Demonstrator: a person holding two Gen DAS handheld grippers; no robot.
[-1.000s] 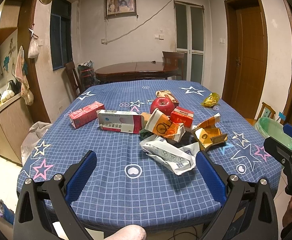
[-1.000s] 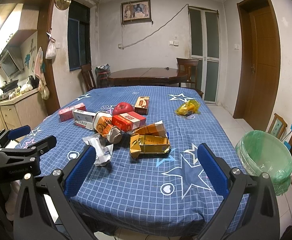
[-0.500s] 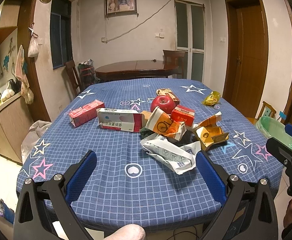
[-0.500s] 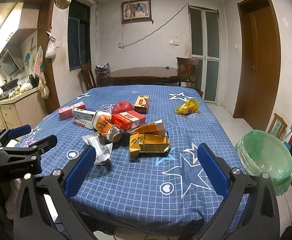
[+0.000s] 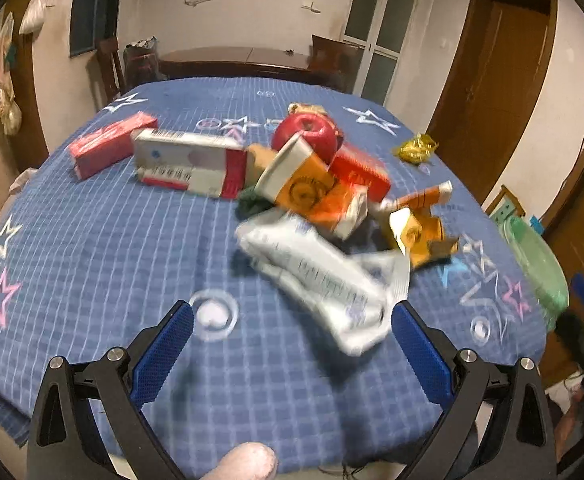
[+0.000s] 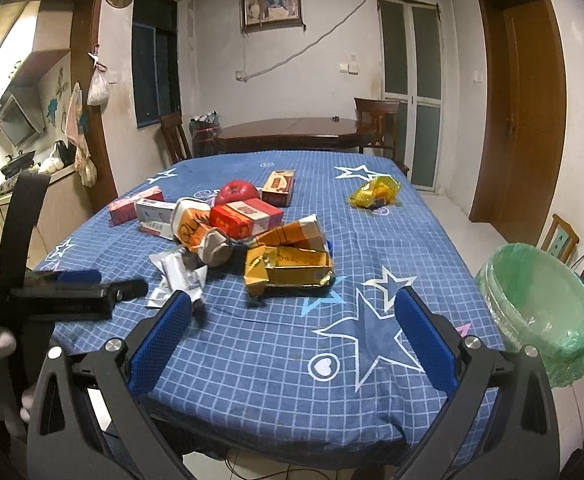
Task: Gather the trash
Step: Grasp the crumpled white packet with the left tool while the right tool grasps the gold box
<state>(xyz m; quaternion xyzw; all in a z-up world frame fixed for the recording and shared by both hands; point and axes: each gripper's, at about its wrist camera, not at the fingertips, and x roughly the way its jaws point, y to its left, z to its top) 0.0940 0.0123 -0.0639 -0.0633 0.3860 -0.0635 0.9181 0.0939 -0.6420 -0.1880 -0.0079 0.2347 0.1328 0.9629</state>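
A heap of trash lies mid-table on the blue star cloth: a crumpled white wrapper, an orange paper cup, a torn yellow carton, a red box and a red apple. My left gripper is open and empty, its fingers just short of the white wrapper. My right gripper is open and empty above the table's near edge. The left gripper also shows in the right wrist view. A bin with a green bag stands right of the table.
A white-and-red box and a pink box lie left of the heap. A yellow wrapper and a brown box lie farther back. A wooden table and chairs stand behind. A door is at the right.
My left gripper has moved forward and tilted down over the table toward the white wrapper; its view is blurred. My right gripper has barely moved.
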